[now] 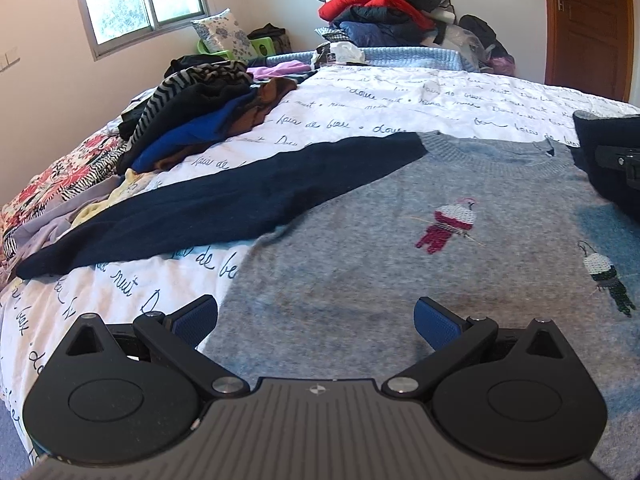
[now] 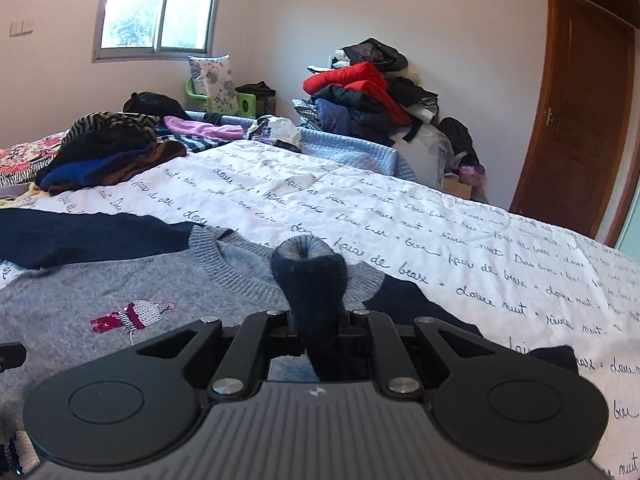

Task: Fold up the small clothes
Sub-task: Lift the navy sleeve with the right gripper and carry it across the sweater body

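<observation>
Pinching the navy sleeve cuff (image 2: 308, 280) in the closed right hand-held gripper (image 2: 318, 320) above the grey sweater (image 1: 360, 260) spread on the bed (image 1: 460, 96), left hand-held gripper (image 1: 316, 320) wide open near the hem — best carried leftward across the chest, laid flat.

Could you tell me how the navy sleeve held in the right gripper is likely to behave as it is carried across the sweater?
The navy sleeve bunches in the right gripper, so it is probably floppy and will drape. Its fuzzy knit likely grips rather than slips. The sweater may drag.
</observation>
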Demonstrator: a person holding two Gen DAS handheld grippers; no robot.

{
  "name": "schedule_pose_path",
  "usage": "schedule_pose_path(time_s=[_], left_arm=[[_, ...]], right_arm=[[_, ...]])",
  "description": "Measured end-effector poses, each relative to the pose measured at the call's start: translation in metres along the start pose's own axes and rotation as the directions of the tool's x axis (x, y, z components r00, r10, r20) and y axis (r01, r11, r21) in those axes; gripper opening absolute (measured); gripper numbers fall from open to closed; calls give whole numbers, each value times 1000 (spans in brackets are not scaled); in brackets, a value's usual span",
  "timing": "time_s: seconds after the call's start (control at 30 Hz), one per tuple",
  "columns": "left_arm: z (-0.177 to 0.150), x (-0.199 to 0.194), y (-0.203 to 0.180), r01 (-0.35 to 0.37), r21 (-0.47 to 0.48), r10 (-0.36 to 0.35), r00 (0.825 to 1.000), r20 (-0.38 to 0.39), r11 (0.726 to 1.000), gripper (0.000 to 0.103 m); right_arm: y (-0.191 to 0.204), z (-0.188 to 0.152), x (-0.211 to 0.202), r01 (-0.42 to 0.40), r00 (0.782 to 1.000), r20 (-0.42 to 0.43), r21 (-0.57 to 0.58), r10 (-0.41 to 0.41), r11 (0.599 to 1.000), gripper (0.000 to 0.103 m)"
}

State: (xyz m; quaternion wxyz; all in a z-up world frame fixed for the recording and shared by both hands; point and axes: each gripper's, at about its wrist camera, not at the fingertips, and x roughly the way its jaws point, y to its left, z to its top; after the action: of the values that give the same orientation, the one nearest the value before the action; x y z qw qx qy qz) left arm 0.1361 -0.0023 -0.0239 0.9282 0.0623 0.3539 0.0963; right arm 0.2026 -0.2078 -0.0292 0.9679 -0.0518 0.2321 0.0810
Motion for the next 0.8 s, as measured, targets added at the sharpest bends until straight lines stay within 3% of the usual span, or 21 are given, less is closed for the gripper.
schedule_pose_path(time_s=[0.8], left_arm=[[-3, 7, 48, -39, -84, 37, 999, -28, 996, 103]], right_arm=[[90, 32, 33, -156, 988, -1, -57, 156, 986, 11]])
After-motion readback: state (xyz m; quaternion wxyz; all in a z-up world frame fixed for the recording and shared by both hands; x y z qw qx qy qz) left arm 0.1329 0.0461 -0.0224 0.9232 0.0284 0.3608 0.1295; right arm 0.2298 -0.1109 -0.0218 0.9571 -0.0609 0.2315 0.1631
